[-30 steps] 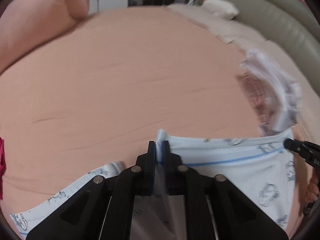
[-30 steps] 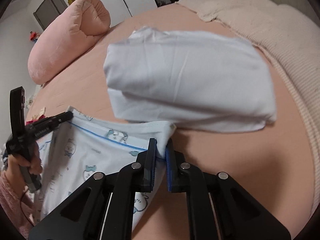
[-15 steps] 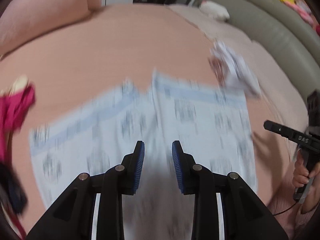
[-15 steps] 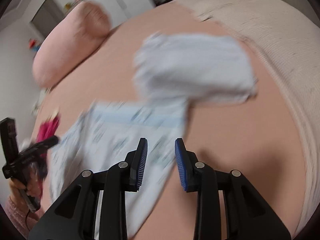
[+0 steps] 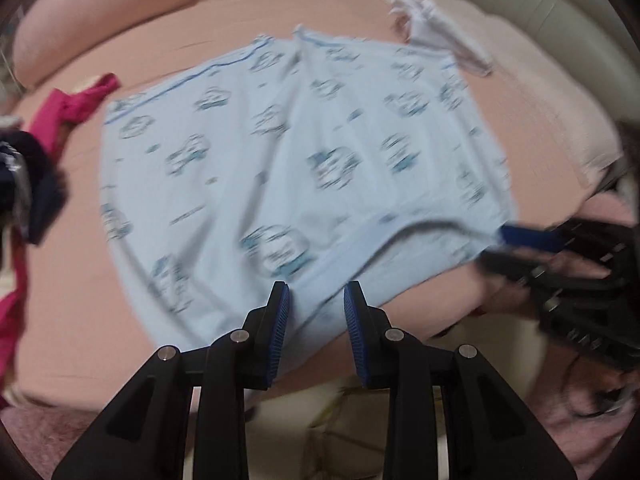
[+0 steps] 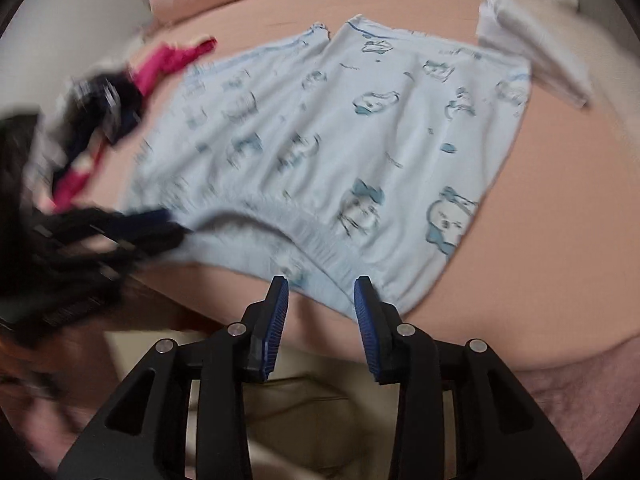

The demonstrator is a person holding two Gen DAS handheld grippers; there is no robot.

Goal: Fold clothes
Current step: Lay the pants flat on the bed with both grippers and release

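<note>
Shorts: pale blue printed shorts (image 5: 304,168) are lying spread flat on the bed (image 5: 180,20), waistband at 6 o'clock toward the near edge, leg hems at 12 o'clock.
Shorts, right view: the shorts (image 6: 340,140) are filling the middle, with the gathered waistband just ahead of the fingertips.
Left tool: the left tool (image 5: 316,308) is hovering over the waistband, its jaws having just been opening and now standing partly apart; cloth is showing in the gap, but the blue pads (image 5: 280,320) are not pressing on it.
Right tool: the right tool (image 6: 321,304) is hovering at the waistband edge, its jaws having just been opening too and now sitting partly apart with nothing pinched.
Other tool seen: in the left view the right tool (image 5: 532,248) is appearing blurred at 3 o'clock beside the waistband corner; in the right view the left tool (image 6: 160,226) is appearing blurred at 9 o'clock.
White garment: a folded white garment (image 5: 440,36) is lying at 1 o'clock, touching the shorts' far corner.
Pink garment: a pink garment (image 5: 76,100) is lying at 10 o'clock, beside a dark garment (image 5: 36,184) at 9 o'clock.
Pillow: a pink pillow (image 5: 100,20) is resting at 11 o'clock.
</note>
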